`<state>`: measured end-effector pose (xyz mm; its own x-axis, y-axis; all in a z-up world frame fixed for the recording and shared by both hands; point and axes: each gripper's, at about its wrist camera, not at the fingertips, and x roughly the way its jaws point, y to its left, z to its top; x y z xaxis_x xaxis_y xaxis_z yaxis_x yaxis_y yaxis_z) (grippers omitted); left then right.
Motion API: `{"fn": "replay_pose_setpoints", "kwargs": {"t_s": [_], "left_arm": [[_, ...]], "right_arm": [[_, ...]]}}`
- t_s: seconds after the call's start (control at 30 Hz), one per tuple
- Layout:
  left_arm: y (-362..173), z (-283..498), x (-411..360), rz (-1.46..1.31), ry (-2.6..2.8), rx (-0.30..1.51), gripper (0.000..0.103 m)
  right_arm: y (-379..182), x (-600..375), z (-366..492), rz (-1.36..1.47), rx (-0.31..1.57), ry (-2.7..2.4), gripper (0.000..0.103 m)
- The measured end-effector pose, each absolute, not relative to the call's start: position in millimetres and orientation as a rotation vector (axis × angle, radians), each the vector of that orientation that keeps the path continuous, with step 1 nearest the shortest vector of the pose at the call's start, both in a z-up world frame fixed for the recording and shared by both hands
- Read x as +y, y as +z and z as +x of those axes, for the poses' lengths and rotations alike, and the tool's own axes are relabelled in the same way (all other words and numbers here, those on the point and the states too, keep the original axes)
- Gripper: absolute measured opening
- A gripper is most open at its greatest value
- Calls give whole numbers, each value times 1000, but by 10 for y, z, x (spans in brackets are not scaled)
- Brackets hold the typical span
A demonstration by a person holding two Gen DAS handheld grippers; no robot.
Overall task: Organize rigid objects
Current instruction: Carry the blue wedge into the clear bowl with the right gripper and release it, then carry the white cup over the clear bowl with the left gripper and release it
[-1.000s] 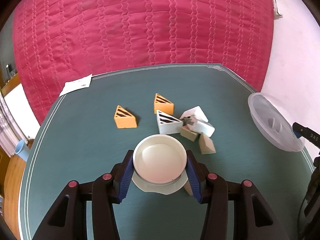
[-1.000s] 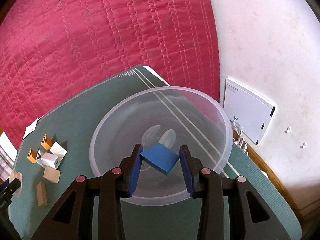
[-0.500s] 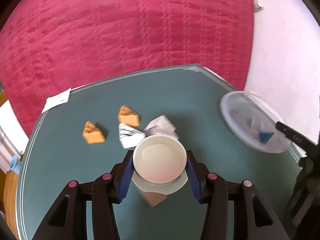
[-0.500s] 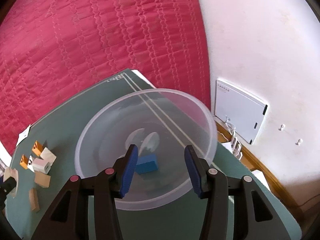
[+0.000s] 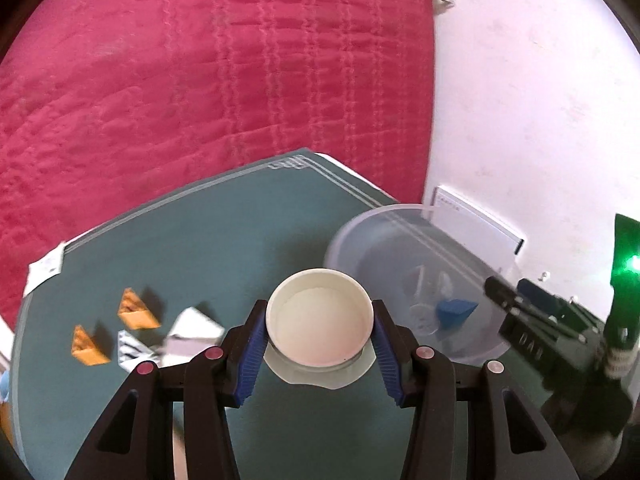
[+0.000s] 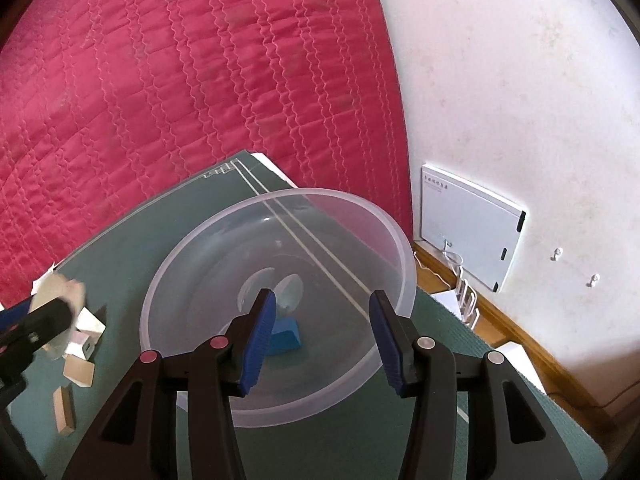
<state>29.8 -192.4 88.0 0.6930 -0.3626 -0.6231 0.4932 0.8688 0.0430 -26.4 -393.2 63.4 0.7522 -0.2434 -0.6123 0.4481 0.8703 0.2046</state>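
Observation:
My left gripper is shut on a white round cup, held just above the green table mat beside the left wall of a clear plastic bowl. A blue block lies inside that bowl. In the right wrist view my right gripper hovers over the near side of the bowl, open and empty. The blue block rests on the bowl's bottom, below and behind the left finger. The left gripper and cup show blurred at the left edge.
Two orange wedges, a striped white wedge and a white block lie left of the cup. Wooden blocks sit nearer. A red quilt hangs behind; a white box leans on the wall.
The left gripper carried the cup rightward, from the block pile to the bowl's side. The right gripper opened and the blue block dropped into the bowl.

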Motion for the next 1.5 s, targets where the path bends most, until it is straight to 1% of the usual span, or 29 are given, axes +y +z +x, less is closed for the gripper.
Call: {"fn": "replay_pose_setpoints", "kwargs": {"t_s": [0.27, 0.3, 0.33, 0.4, 0.43, 0.67, 1.0, 1.5], "left_arm": [[821, 432, -2278, 209, -554, 668, 53], [815, 460, -2312, 206, -560, 673, 56], [811, 466, -2331, 201, -564, 679, 60], [807, 502, -2340, 180, -564, 685, 89], [815, 497, -2325, 169, -555, 680, 93], [772, 565, -2119, 145, -471, 691, 93], [740, 468, -1961, 166, -401, 688, 95], [723, 383, -1781, 178, -350, 694, 97]], "right_arm": [[659, -4006, -288, 380, 601, -406, 51], [667, -4011, -294, 380, 599, -408, 51], [669, -4015, -297, 381, 597, -411, 51], [671, -4025, -303, 382, 595, -417, 51], [674, -4027, -303, 383, 593, -420, 51], [675, -4037, -292, 381, 598, -416, 53], [680, -3966, -294, 368, 600, -397, 59], [721, -3828, -281, 360, 603, -359, 61]]}}
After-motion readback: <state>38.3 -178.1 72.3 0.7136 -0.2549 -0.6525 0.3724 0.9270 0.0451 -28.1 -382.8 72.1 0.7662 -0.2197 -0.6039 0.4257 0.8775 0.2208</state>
